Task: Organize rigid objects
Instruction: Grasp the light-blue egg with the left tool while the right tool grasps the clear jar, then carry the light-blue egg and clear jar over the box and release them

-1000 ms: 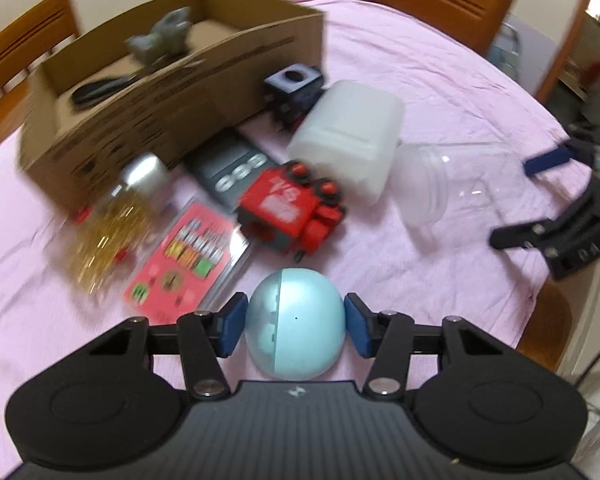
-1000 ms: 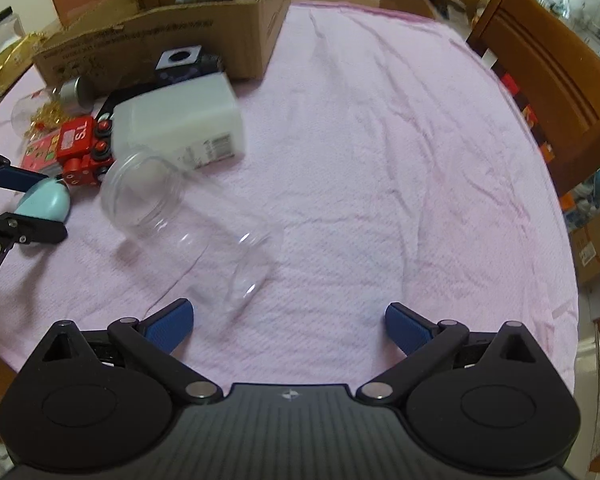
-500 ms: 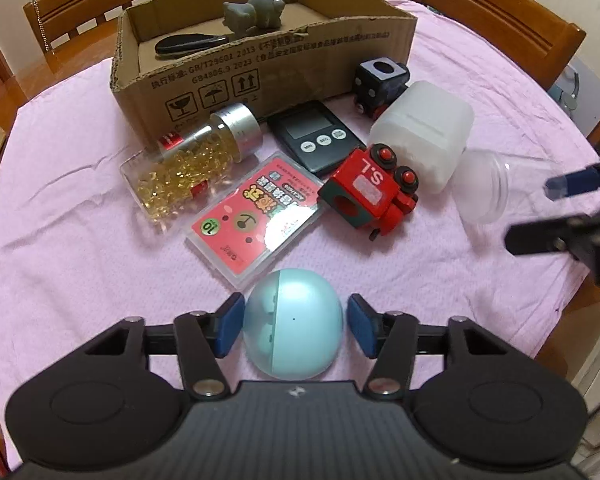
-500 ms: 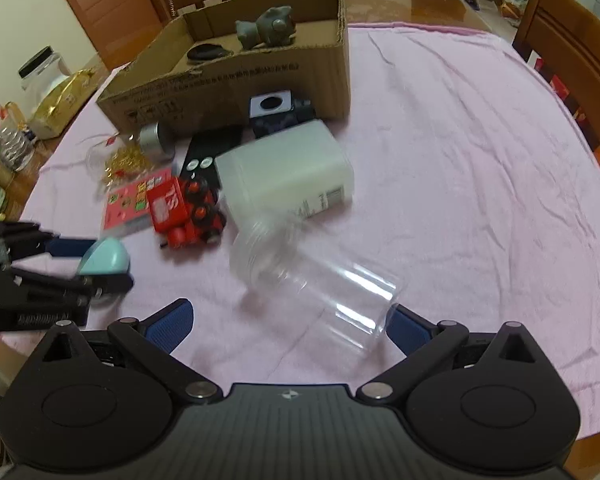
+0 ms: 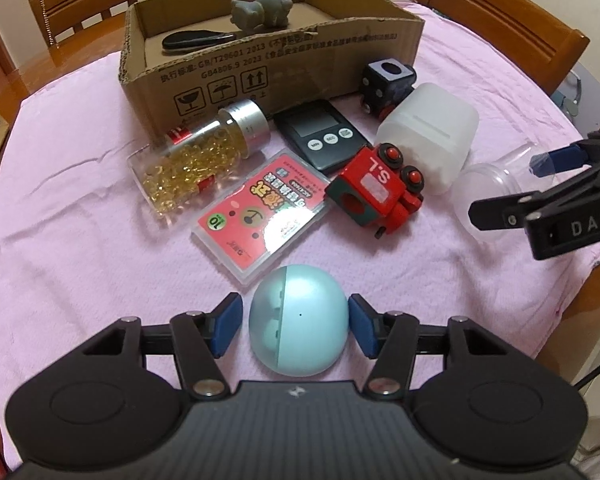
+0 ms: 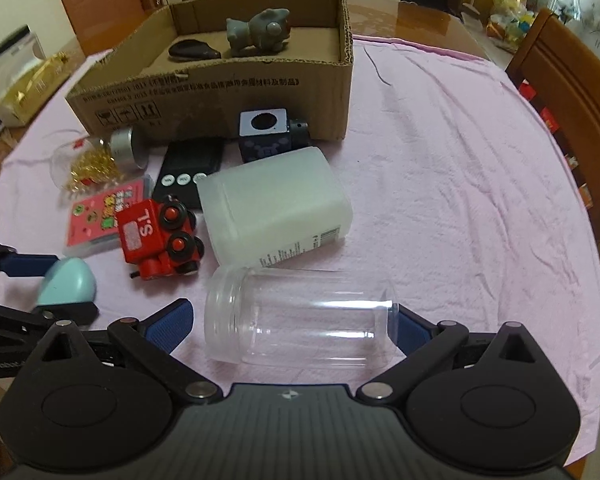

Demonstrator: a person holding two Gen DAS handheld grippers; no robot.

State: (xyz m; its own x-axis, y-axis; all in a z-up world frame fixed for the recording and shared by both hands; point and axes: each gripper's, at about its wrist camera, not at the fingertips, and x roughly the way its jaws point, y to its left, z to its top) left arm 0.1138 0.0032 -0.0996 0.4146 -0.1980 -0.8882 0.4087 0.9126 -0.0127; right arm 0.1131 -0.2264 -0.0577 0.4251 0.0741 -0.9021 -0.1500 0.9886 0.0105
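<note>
While the left tongs (image 5: 296, 322) are closing around the one pale blue egg-shaped plastic case (image 5: 299, 322), their blue pads stand just off its sides with a thin gap on each, so nothing is pinched yet; the case sits on the pink cloth (image 5: 80, 280) near the front edge of the worktop. The right tongs (image 6: 296, 326) are spread wide about the single clear plastic jar (image 6: 300, 320), which lies on its side, mouth to the left; the right pad is at its base, the left pad clear of its rim.

Counted: two wooden toy train engines, one red (image 5: 376, 194) and one dark blue (image 5: 386, 84); one bottle of golden capsules with a silver cap (image 5: 198, 156); one black digital timer (image 5: 324, 134); one red card box in a clear case (image 5: 260, 216); one white translucent plastic container (image 5: 430, 140); one open cardboard box (image 5: 268, 64), holding one grey figurine (image 5: 262, 8) and one flat black object (image 5: 196, 40).

Only the right wrist view shows the jar's full length and the bare cloth to the right. Only the left wrist view shows the card box and capsule bottle whole; in the other, the red engine overlaps the card box. Wooden chairs (image 5: 512, 20) ring the worktop.
</note>
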